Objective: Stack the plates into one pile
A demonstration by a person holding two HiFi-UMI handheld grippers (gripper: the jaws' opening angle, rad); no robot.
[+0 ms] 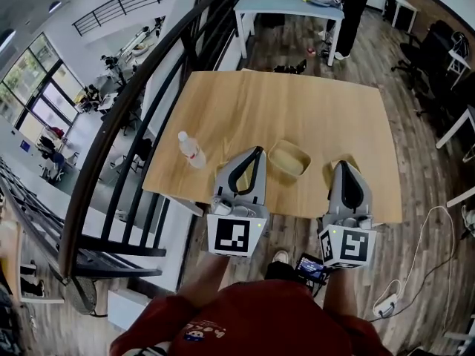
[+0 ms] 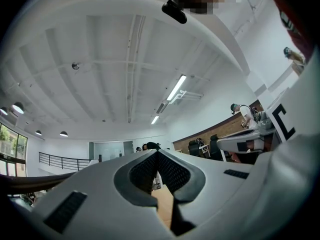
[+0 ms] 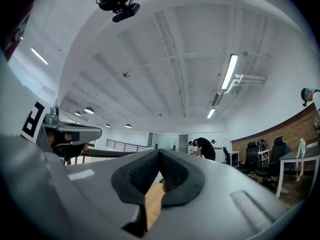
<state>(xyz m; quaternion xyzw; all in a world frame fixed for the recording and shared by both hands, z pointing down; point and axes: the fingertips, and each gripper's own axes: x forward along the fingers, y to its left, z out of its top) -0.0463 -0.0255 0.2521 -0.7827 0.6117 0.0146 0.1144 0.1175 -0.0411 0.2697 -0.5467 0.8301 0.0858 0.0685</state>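
- The left gripper has its dark ribbed fingers clenched tip to tip, with nothing between them. Only a strip of wood shows below the tips in the left gripper view.
- The right gripper is the same: its fingers are pressed together and empty.
- In the head view both grippers sit low in the frame, over the near edge of the light wooden table, the left gripper left of centre and the right gripper right of centre.
- A pale yellow, square plate with rounded corners and a raised rim lies flat on the table between the two grippers, just beside the left one.
- A sliver of the same pale yellow shows against the right gripper's left side. It is probably a second plate, mostly hidden under that gripper.
- No plate is gripped yet and no pile exists, so the step in hand appears to be the approach.
- To do it well, the fingers need to spread before they reach a rim. One finger should then slide under the raised edge and the other over it, for a pinch rather than a push.
- One plate is best left in place as the base, with the other lifted level and lowered squarely so the corners line up.
- A clear plastic water bottle with a red-and-white label lies on its side left of the left gripper, and that gripper should keep wide of it.
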